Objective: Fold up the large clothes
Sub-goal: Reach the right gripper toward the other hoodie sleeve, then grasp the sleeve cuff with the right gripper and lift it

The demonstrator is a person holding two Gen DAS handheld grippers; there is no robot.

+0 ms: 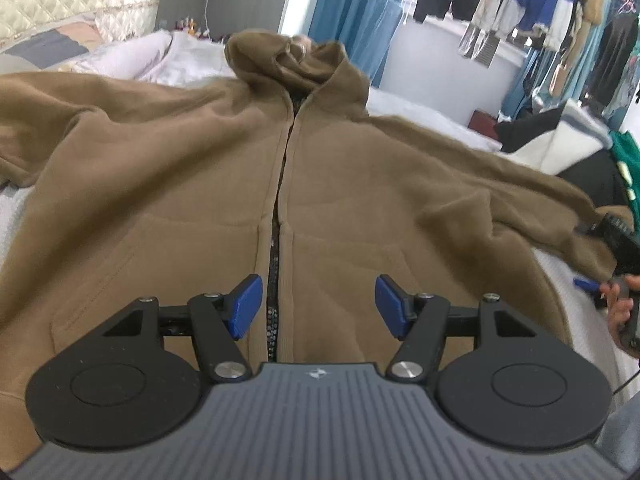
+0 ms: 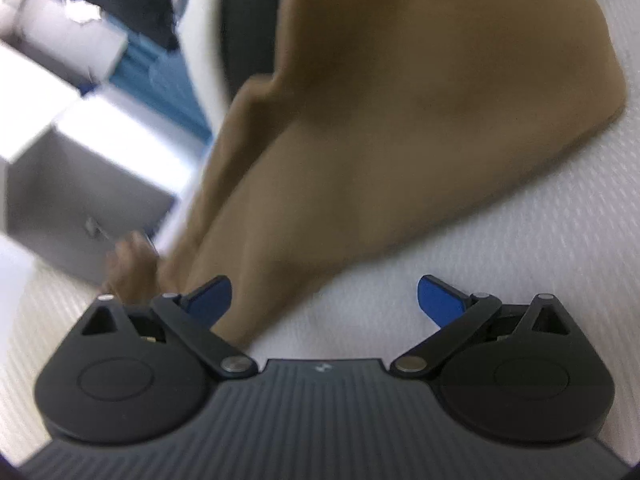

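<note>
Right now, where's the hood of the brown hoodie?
In the left wrist view, the hood lies bunched at the far end of the brown hoodie, top centre, above the zipper.

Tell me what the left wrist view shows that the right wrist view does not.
Only the left wrist view shows the whole hoodie laid flat, with its hood and zipper, hanging clothes, and the left gripper, open above the zipper. Only the right wrist view shows the right gripper, open, its left finger over a sleeve, and a grey box. Both show brown fabric on a white cover.
</note>
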